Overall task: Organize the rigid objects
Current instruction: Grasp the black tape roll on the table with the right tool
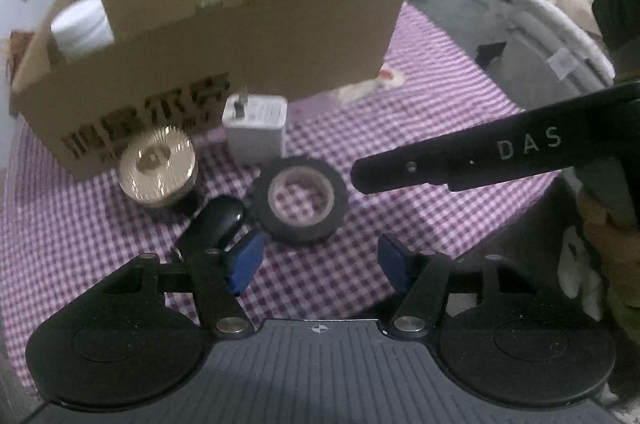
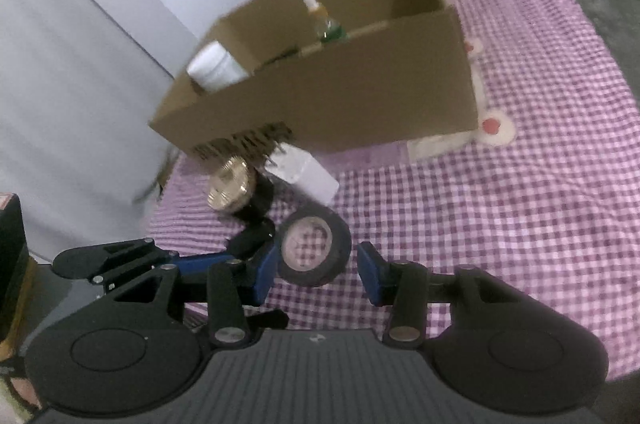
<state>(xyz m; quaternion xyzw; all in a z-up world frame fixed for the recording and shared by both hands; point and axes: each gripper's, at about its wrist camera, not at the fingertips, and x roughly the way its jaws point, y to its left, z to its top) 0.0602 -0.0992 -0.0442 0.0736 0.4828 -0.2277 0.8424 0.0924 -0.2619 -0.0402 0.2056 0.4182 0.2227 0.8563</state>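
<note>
Approaching the black roll of tape (image 2: 314, 250) for boxing, the right hand-held gripper (image 2: 316, 270) gapes wide, empty; next, straddle and close.

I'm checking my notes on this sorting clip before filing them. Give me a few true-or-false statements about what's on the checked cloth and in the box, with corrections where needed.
1. The black tape roll lies flat on the checked cloth, outside the cardboard box. True.
2. The left gripper is shut on the tape roll. False: its jaws stand open and hold nothing.
3. A dropper bottle stands inside the box. True.
4. The white charger is inside the box. False: it sits on the cloth in front of the box.
5. The gold-lidded jar is left of the tape roll in the left wrist view. True.
6. The right gripper grips the jar. False: its jaws are open, empty.
</note>
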